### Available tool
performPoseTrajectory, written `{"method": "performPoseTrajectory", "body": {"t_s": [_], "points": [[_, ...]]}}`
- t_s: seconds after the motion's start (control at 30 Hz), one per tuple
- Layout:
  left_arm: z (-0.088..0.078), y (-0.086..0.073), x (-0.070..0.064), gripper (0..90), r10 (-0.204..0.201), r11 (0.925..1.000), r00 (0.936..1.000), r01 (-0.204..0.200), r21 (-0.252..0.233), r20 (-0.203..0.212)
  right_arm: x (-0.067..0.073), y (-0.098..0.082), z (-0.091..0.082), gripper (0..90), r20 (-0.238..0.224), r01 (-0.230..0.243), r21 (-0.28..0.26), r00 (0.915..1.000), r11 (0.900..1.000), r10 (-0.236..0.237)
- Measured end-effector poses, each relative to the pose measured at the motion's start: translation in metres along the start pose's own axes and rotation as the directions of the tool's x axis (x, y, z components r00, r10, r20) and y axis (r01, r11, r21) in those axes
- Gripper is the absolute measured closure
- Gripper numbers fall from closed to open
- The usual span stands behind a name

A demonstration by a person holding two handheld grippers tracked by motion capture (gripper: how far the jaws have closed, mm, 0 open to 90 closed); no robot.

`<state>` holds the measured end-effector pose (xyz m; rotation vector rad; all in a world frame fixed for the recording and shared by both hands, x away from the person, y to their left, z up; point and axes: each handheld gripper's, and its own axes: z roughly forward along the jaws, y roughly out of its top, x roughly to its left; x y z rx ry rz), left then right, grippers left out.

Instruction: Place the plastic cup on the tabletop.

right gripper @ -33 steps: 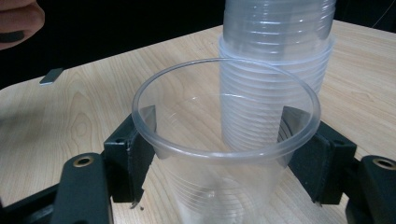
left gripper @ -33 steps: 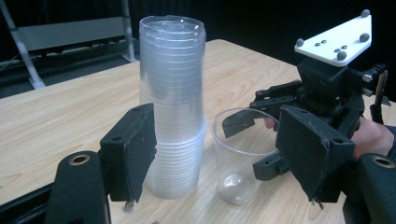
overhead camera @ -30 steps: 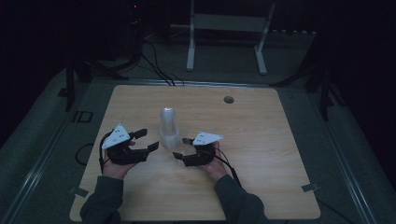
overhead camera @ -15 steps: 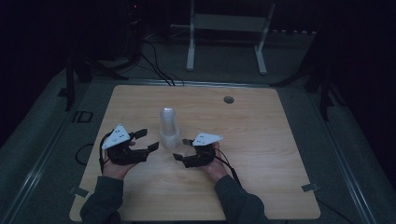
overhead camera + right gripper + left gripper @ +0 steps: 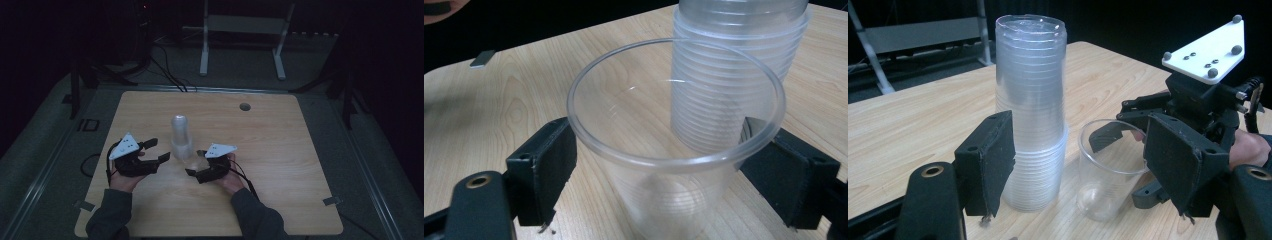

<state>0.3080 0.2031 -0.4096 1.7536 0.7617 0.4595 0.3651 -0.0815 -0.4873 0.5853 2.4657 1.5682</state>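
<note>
A tall stack of clear plastic cups (image 5: 181, 135) stands upside down on the wooden table (image 5: 290, 150), a little left of its middle. A single clear cup (image 5: 1103, 170) stands upright just right of the stack (image 5: 1030, 110). My right gripper (image 5: 661, 145) is shut on that cup (image 5: 664, 165), one jaw on each side just under the rim, and the stack (image 5: 734, 60) rises right behind it. My left gripper (image 5: 1083, 150) is open, its jaws spread wide just short of the stack and the cup. In the high view the left gripper (image 5: 159, 150) and right gripper (image 5: 195, 162) flank the stack's base.
A small round hole (image 5: 244, 106) sits in the table's far half. Tape strips mark the near corners, right (image 5: 332, 201) and left (image 5: 82, 205). Beyond the far edge, a white metal stand (image 5: 242, 30) and cables (image 5: 170, 75) lie on the dark floor.
</note>
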Motion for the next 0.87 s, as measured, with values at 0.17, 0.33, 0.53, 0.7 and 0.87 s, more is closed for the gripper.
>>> {"method": "performPoseTrajectory", "body": {"t_s": [0.17,0.33,0.53,0.7,0.87], "points": [[-0.001,-0.0001,0.0004,29.0,-0.003,1.0,1.0,0.003,-0.008,-0.007,0.0004,-0.001,-0.0013,15.8,-0.002,0.004,0.007,1.0,1.0,-0.004],[-0.0024,0.0001,0.0011,29.0,-0.006,0.9999,0.9999,0.006,-0.012,-0.009,-0.0019,-0.0016,-0.004,15.5,0.005,0.003,0.0,1.0,1.0,-0.003],[-0.0016,-0.0003,0.0013,28.9,-0.006,0.9999,0.9999,0.005,-0.01,-0.01,-0.0023,-0.0023,-0.0058,15.5,0.003,0.001,0.005,1.0,1.0,-0.001],[-0.0016,-0.0006,0.0016,29.0,-0.008,0.9999,0.9999,0.008,-0.011,-0.011,-0.0024,-0.0042,-0.0062,15.5,-0.002,0.001,0.009,1.0,1.0,-0.001],[-0.0013,-0.0006,0.0018,29.0,-0.008,0.9999,0.9999,0.008,-0.011,-0.012,-0.0028,-0.0046,-0.0076,15.5,-0.007,0.001,0.015,1.0,1.0,-0.001]]}}
